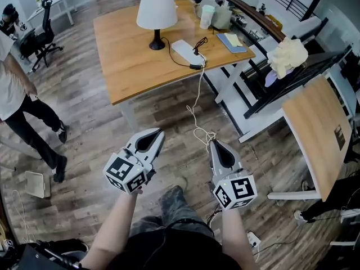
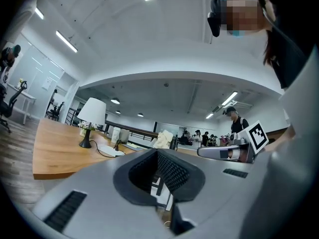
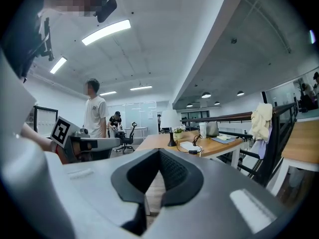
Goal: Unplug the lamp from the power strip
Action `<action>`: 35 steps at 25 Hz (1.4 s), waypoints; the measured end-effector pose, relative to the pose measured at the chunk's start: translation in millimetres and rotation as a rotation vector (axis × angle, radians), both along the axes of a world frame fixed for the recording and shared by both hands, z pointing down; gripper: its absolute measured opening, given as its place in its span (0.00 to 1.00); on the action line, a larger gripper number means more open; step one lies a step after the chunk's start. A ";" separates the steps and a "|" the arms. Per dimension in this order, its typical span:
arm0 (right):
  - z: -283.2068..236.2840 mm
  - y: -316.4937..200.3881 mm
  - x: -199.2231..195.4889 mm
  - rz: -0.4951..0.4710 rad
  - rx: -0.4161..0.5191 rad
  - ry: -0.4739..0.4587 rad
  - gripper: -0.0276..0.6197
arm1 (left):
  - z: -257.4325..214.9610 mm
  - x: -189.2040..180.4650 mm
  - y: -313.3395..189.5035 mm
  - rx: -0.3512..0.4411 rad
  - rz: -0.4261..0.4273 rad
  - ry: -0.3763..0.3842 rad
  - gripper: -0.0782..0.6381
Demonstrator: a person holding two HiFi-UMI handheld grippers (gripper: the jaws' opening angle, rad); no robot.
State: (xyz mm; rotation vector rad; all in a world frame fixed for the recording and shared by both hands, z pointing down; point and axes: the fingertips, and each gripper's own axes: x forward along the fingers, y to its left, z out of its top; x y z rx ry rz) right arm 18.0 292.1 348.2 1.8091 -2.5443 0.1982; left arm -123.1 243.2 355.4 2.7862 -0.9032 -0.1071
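Nearest, low before the body: left gripper [image 1: 158, 133], jaws closed tip to tip, nothing between them; right gripper [image 1: 216, 144] near it, likewise closed and empty. Beyond, on the wood floor [image 1: 101, 106]: white cable [image 1: 198, 114] in loose coils, rising to the table edge. Further on: wooden table [image 1: 126, 66], well apart from both grippers. At its near right edge: white power strip [image 1: 185, 49], lying flat, with a dark block [image 1: 196, 66] just beside its near end. Black lamp cord [image 1: 173, 61] running from the lamp base to that block; plug or inline switch, not to be told from here. Behind the strip: lamp [image 1: 156, 13], white shade, black base, upright. Off to the far left: a bystander [image 1: 22, 114], clear of the work. Step in hand, by judgement: approach only, lamp apparently not yet unplugged, nothing touched. Next move, by judgement: closing the distance to the table, opening one pair of jaws, gripping the plug body rather than the cord, steadying the strip with the other gripper, pulling straight out.
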 end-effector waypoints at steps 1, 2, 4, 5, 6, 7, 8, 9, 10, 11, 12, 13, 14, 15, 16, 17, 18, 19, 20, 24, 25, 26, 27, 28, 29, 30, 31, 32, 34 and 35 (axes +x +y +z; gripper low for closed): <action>1.3 -10.7 4.7 -0.003 -0.004 0.000 0.05 | 0.4 5.5 -10.7 -0.002 -0.001 0.000 0.10; 2.5 -20.8 9.7 -0.004 -0.007 0.001 0.05 | 1.0 11.0 -20.7 -0.003 -0.001 -0.002 0.10; 5.0 -39.9 20.2 -0.006 -0.013 0.001 0.05 | 2.5 21.7 -39.0 -0.007 0.001 -0.004 0.10; 6.3 -49.1 25.8 -0.006 -0.017 -0.001 0.05 | 3.3 26.8 -47.8 -0.009 0.000 -0.003 0.10; 7.6 -58.3 31.4 -0.006 -0.019 -0.003 0.05 | 4.1 31.7 -57.0 -0.011 0.000 -0.001 0.10; 8.8 -67.4 36.8 -0.006 -0.021 -0.003 0.05 | 5.0 36.5 -66.8 -0.013 -0.002 0.001 0.10; 10.0 -76.5 42.2 -0.007 -0.023 -0.002 0.05 | 6.0 41.6 -76.9 -0.014 -0.003 0.003 0.10; 11.4 -85.3 47.5 -0.009 -0.024 -0.001 0.05 | 7.0 47.2 -86.7 -0.015 -0.005 0.005 0.10; 13.2 -93.4 52.7 -0.011 -0.027 0.000 0.05 | 8.0 53.1 -95.6 -0.016 -0.005 0.006 0.10; 15.3 -100.5 57.4 -0.014 -0.030 0.001 0.05 | 9.0 59.0 -103.2 -0.015 -0.005 0.005 0.10; 17.4 -106.8 61.4 -0.017 -0.033 0.000 0.05 | 9.7 64.4 -109.7 -0.014 -0.003 0.004 0.10; 19.3 -112.7 64.6 -0.020 -0.036 0.000 0.05 | 9.9 69.2 -115.6 -0.012 -0.002 0.004 0.10; 20.9 -118.8 67.2 -0.023 -0.038 0.001 0.05 | 9.9 73.2 -121.4 -0.011 -0.002 0.005 0.10; 22.2 -125.1 69.3 -0.027 -0.040 0.001 0.05 | 10.2 76.5 -127.2 -0.010 -0.003 0.006 0.10; 23.3 -131.5 70.7 -0.031 -0.042 0.000 0.05 | 10.7 79.3 -132.6 -0.011 -0.002 0.006 0.10; 24.6 -137.5 71.6 -0.035 -0.045 -0.002 0.05 | 11.2 81.9 -137.5 -0.012 0.000 0.001 0.10; 26.2 -143.1 72.2 -0.039 -0.048 -0.004 0.05 | 12.1 84.3 -141.7 -0.015 0.003 -0.006 0.10; 28.1 -148.4 72.8 -0.043 -0.051 -0.008 0.05 | 14.2 86.1 -145.7 -0.020 0.005 -0.011 0.10; 30.0 -154.1 73.6 -0.045 -0.053 -0.012 0.05 | 17.2 87.5 -150.1 -0.025 0.005 -0.013 0.10; 34.0 -181.4 76.0 -0.053 -0.057 -0.028 0.05 | 21.6 92.9 -173.1 -0.030 0.010 -0.021 0.10; 34.6 -189.1 76.2 -0.055 -0.058 -0.029 0.05 | 22.2 94.6 -180.8 -0.030 0.014 -0.020 0.10; 35.2 -197.4 76.8 -0.056 -0.059 -0.027 0.05 | 23.3 96.7 -189.3 -0.030 0.018 -0.016 0.10; 35.8 -206.4 78.1 -0.056 -0.060 -0.024 0.05 | 24.6 99.7 -198.4 -0.030 0.023 -0.013 0.10; 36.4 -215.9 80.2 -0.054 -0.063 -0.020 0.05 | 25.7 103.2 -207.8 -0.030 0.030 -0.010 0.10; 37.0 -225.9 82.3 -0.050 -0.066 -0.016 0.05 | 26.5 106.8 -217.6 -0.029 0.038 -0.008 0.10; 37.5 -236.4 83.9 -0.045 -0.071 -0.013 0.05 | 27.0 109.7 -228.0 -0.029 0.045 -0.006 0.10; 37.7 -247.1 84.7 -0.040 -0.075 -0.011 0.05 | 26.9 112.0 -239.2 -0.029 0.052 -0.006 0.10; 37.7 -257.8 85.0 -0.036 -0.079 -0.010 0.05 | 26.5 113.9 -250.8 -0.031 0.060 -0.006 0.10; 38.0 -278.8 86.4 -0.028 -0.087 -0.007 0.05 | 27.5 118.6 -273.0 -0.035 0.076 -0.007 0.10; 38.3 -289.2 87.7 -0.023 -0.090 -0.007 0.05 | 29.1 121.5 -283.7 -0.037 0.085 -0.007 0.10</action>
